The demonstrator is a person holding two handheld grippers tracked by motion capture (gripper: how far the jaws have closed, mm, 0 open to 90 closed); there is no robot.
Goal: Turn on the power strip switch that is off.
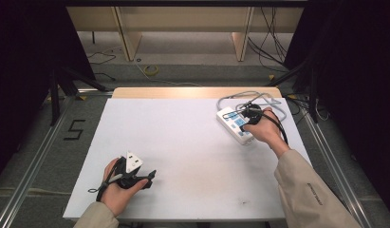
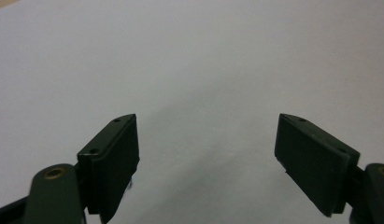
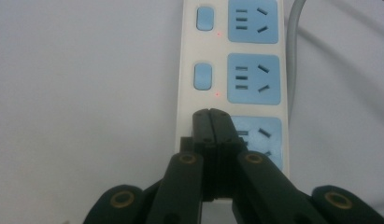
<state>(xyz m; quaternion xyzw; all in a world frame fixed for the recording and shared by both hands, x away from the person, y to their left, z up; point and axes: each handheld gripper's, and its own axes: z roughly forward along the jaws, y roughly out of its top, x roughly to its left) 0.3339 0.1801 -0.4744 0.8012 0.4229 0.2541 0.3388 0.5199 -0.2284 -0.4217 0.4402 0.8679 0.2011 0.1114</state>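
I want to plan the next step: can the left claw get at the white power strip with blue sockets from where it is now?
Probably yes: the white table between the open left claw and the white power strip with blue sockets looks bare.

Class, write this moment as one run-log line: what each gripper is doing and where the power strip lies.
right gripper: shut, tips over power strip switch row | left gripper: open, empty, over table | strip: far right

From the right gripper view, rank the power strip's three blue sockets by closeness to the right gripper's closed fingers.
1. Bottom socket, just right of the right gripper.
2. Middle socket, farther up the power strip.
3. Top socket, at the upper edge.
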